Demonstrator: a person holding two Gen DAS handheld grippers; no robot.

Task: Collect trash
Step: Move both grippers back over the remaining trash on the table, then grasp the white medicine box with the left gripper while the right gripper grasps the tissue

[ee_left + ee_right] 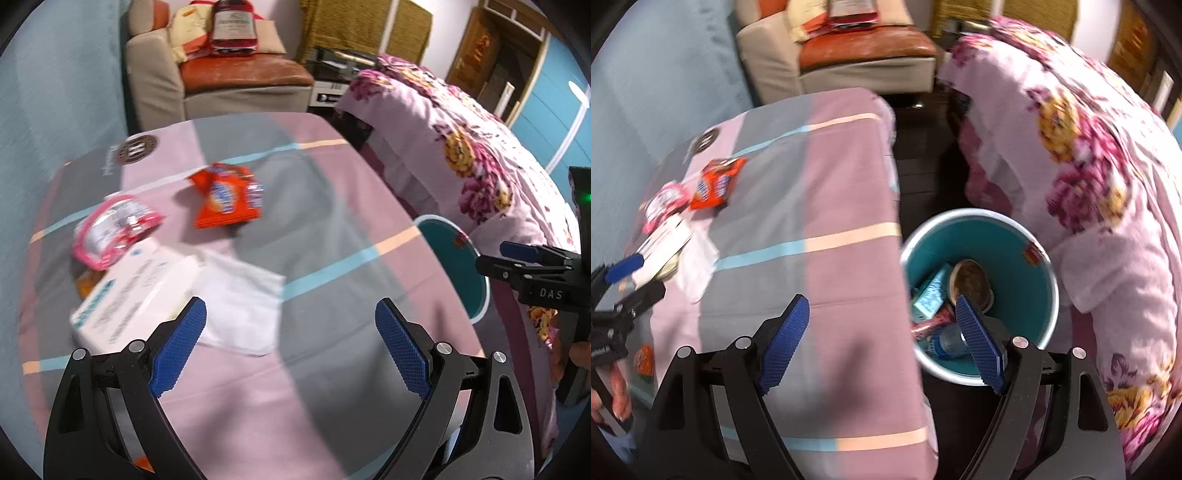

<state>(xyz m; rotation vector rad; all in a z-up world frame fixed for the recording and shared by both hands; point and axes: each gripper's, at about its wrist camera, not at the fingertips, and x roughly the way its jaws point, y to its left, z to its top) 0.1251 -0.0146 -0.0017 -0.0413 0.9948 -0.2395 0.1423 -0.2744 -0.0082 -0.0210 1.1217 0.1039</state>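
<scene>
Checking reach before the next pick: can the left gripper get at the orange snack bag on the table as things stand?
Probably yes. The left gripper has open, empty jaws, and the orange snack bag lies uncovered ahead, with only bare tablecloth between.

Our left claw has black angular arms with triangular cut-outs and round silver pins at the joints. Its fingers wear blue pads with a fine cross-hatched grip. Our right claw is built the same way: black frame, silver pins, blue ribbed pads. Seen from the left wrist view, its black body carries white letters "DAS" and a small green light.
</scene>
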